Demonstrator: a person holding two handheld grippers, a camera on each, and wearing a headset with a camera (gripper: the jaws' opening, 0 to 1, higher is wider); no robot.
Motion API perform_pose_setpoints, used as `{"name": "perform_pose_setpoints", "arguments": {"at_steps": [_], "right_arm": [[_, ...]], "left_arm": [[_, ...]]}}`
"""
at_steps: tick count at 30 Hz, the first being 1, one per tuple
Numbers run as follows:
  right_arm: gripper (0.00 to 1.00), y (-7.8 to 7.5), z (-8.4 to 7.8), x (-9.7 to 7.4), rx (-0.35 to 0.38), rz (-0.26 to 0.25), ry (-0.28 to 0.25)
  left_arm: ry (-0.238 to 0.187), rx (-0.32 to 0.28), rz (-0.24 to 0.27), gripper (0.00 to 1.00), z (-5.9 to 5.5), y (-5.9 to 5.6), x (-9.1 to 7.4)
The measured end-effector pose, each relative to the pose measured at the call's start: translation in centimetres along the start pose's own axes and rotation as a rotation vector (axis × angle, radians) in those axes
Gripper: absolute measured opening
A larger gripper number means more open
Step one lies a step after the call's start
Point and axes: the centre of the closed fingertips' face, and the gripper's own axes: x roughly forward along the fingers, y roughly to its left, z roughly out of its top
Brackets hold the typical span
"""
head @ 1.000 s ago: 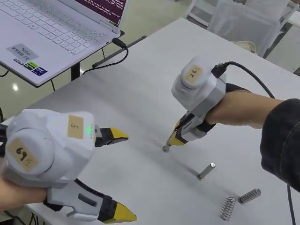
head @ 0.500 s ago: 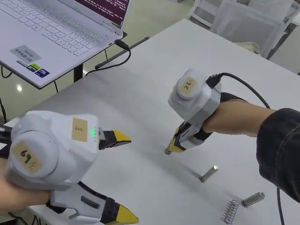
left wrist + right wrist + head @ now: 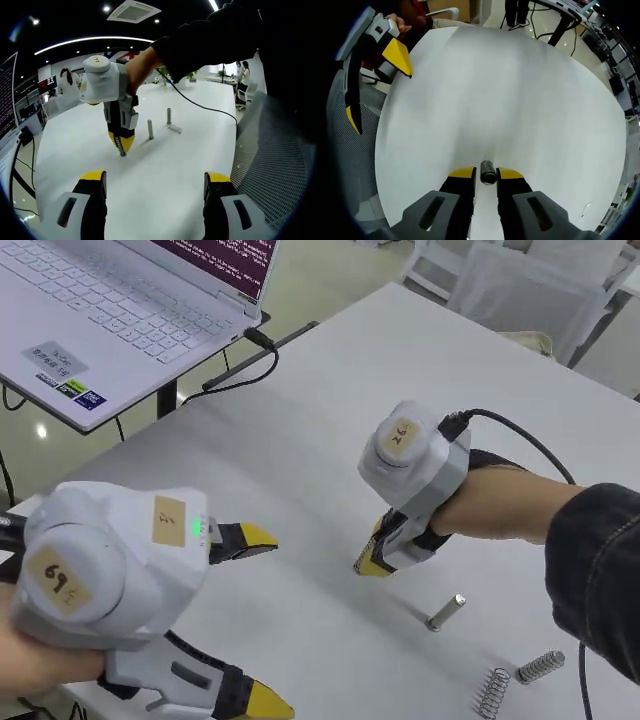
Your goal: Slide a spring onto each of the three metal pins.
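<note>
Right gripper view, right gripper [image 3: 486, 174] pointing downward, jaws pinching spring [image 3: 488, 171]

Open tabletop [image 3: 300, 470] at centre; seemingly upright pin [image 3: 444, 612] and two springs [image 3: 540, 667] beside the sleeve [image 3: 600, 570].

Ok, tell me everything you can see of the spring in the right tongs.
The spring is a grey metal coil, pinched between the yellow tips of the right gripper's tongs. From the left gripper view it pokes out below those tips, roughly upright, lower end at the table. Whether a pin sits inside, I cannot tell.
</note>
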Motion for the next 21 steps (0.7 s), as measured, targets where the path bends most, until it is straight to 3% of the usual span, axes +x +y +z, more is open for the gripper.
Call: {"name": "perform_pose_setpoints", "arguments": {"at_steps": [11, 21], "right_arm": [[0.3, -0.3, -0.9, -1.6, 0.021, -0.026, -0.029], [0.37, -0.4, -0.7, -4.5, 0.05, -0.071, -0.111]], "left_arm": [[0.013, 0.008, -0.003, 0.76, 0.3, -0.1, 0.1], [0.021, 0.022, -0.007, 0.76, 1.1, -0.3, 0.2]]}}
